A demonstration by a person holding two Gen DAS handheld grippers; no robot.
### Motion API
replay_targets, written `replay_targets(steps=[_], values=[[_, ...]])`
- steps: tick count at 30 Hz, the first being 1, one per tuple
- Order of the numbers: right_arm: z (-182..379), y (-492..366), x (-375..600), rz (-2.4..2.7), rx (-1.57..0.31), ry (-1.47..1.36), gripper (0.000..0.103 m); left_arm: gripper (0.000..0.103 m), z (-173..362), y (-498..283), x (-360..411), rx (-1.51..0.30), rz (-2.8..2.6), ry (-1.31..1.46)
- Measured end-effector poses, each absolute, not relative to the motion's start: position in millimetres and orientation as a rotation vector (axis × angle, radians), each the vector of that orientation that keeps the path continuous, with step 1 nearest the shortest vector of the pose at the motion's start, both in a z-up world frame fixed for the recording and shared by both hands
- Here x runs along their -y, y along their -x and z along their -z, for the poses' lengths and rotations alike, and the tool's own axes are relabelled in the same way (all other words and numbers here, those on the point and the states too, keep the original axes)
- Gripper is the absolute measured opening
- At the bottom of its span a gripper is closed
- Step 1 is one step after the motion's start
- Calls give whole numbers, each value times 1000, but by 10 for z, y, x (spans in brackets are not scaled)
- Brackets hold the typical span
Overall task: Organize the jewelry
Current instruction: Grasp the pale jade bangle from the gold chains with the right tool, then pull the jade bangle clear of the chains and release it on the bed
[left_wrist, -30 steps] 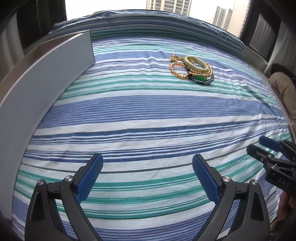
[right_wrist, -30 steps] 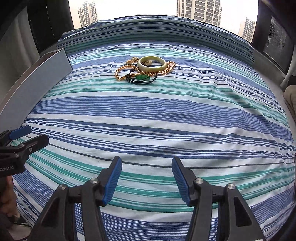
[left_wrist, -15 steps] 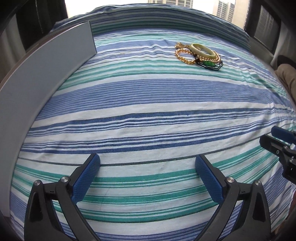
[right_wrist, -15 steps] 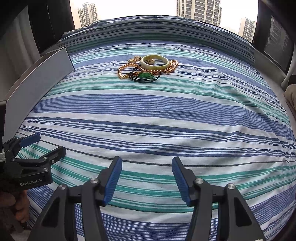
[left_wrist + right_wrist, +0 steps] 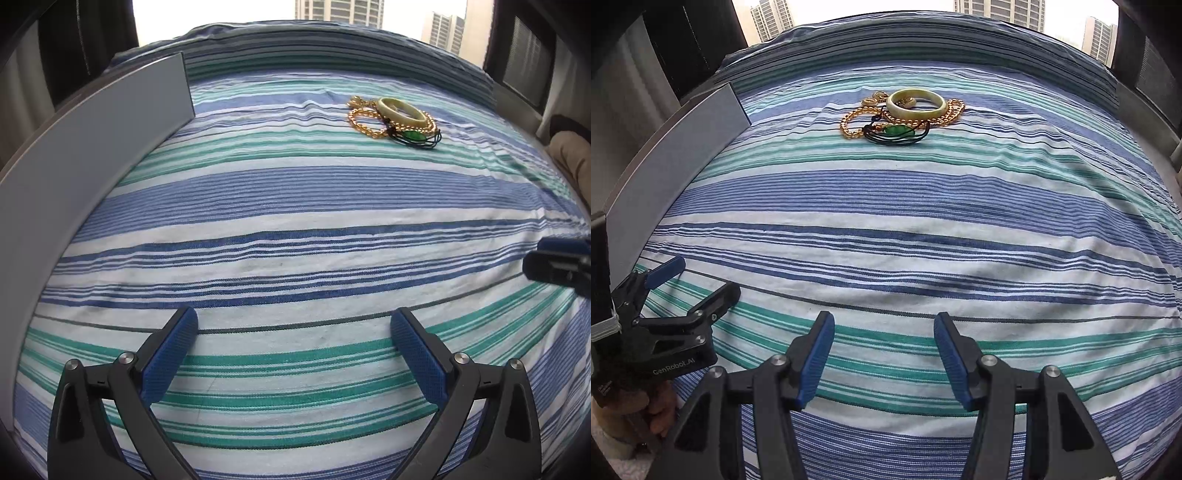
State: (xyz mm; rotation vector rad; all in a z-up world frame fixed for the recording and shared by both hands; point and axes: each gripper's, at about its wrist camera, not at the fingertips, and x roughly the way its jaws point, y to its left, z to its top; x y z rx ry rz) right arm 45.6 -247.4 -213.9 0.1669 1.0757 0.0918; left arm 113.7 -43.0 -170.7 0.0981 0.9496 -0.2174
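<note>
A small heap of jewelry lies far ahead on the striped cloth: a pale jade bangle (image 5: 916, 103) (image 5: 400, 110), a gold chain (image 5: 853, 123) (image 5: 364, 123), and a black cord with a green pendant (image 5: 897, 132) (image 5: 413, 136). My left gripper (image 5: 294, 341) is open and empty, low over the near cloth. It also shows at the left of the right wrist view (image 5: 696, 278). My right gripper (image 5: 884, 347) is open and empty, also near the front. Its tip shows at the right edge of the left wrist view (image 5: 557, 258).
A flat grey panel (image 5: 92, 147) (image 5: 676, 151) stands along the left edge of the striped cloth (image 5: 923, 206). Dark window frames and curtains surround the far side. A beige object (image 5: 574, 158) lies at the right edge.
Both grippers have moved a little towards the jewelry. The left gripper has come further into the right wrist view. Both stay open.
</note>
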Motion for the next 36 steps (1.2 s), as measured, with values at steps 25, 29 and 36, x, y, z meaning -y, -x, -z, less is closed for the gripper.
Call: replay_targets(steps=[25, 29, 36], values=[[2138, -2805, 2468, -248, -1114, 159, 12, 103, 1710, -1133, 438, -947, 216, -95], [2003, -2559, 2629, -258, -1137, 115, 12, 103, 1712, -1131, 436, -947, 216, -95], [2016, -1682, 2896, -283, -1238, 89, 12, 103, 1708, -1133, 440, -949, 217, -95]])
